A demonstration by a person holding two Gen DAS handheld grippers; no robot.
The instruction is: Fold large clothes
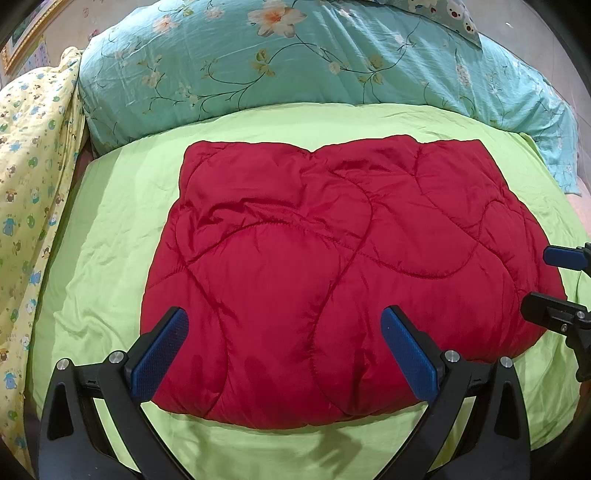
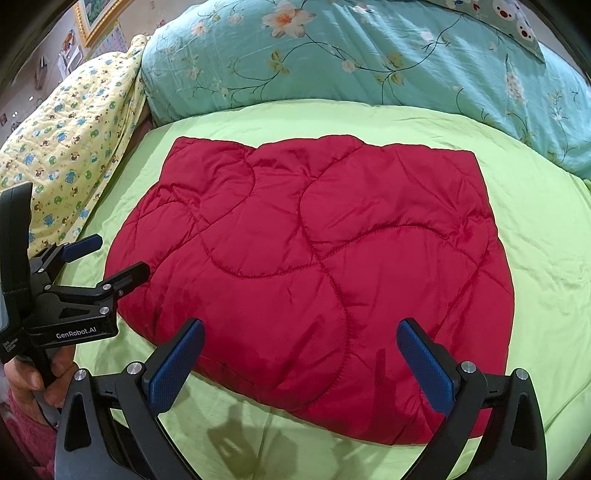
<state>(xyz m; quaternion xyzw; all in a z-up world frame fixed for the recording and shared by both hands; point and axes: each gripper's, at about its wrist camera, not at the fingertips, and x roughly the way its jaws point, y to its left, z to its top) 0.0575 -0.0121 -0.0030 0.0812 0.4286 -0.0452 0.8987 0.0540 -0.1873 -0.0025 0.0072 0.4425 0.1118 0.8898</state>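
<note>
A red quilted padded garment lies folded into a rough rectangle on the lime green bed sheet. My left gripper hovers open above its near edge, blue pads spread wide, nothing between them. My right gripper is open too, over the garment's near right part, holding nothing. In the right wrist view the left gripper shows at the garment's left edge, held by a hand. The right gripper peeks in at the right edge of the left wrist view.
A teal floral duvet is heaped behind the garment. A yellow patterned quilt lies along the left. A cartoon-print pillow corner sits at the far right. A framed picture hangs on the wall.
</note>
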